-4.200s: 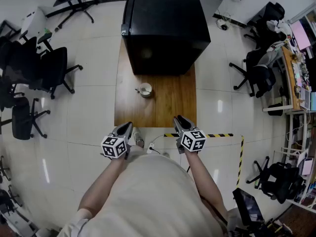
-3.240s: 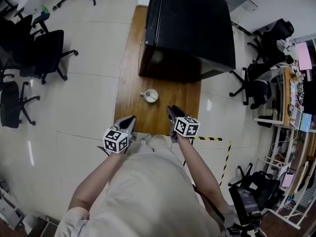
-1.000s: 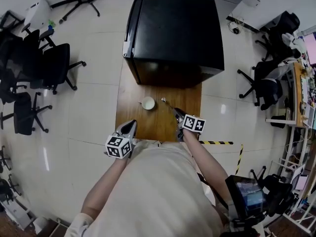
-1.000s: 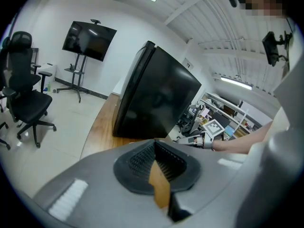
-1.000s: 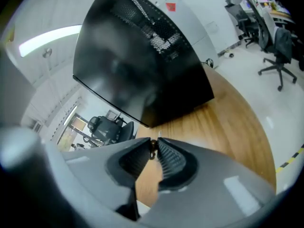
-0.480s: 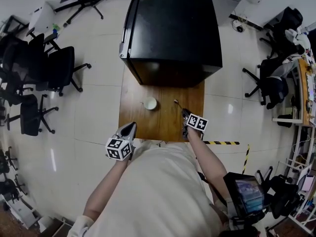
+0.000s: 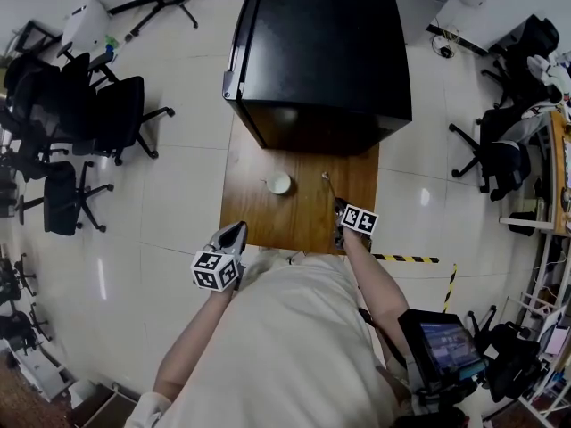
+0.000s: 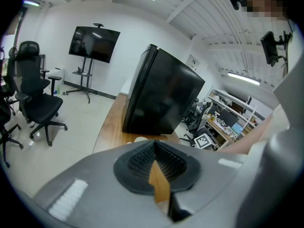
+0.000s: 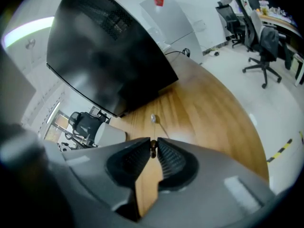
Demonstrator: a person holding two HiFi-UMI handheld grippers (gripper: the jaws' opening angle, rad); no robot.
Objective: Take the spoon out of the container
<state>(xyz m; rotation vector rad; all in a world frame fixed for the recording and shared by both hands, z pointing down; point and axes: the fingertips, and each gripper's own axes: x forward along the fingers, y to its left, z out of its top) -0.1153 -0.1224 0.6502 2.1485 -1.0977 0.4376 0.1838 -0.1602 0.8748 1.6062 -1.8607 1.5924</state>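
A small white cup-like container (image 7: 280, 183) stands on the wooden table (image 7: 299, 217). To its right my right gripper (image 7: 340, 209) is shut on the handle of a thin metal spoon (image 7: 329, 186), which is outside the container. In the right gripper view the spoon (image 9: 154, 123) sticks out past the shut jaws (image 9: 153, 145), its bowl over bare wood, and the container (image 9: 110, 136) lies to the left. My left gripper (image 7: 234, 234) hovers at the table's near left edge with its jaws together and nothing in them (image 8: 154, 148).
A large black cabinet (image 7: 317, 56) stands on the table's far end. Office chairs stand on the floor at the left (image 7: 98, 119) and right (image 7: 495, 154). A strip of yellow-black tape (image 7: 406, 259) marks the floor by the table's near right corner.
My right gripper has carried the spoon to the right, farther from the container. The left gripper has stayed at the near edge.
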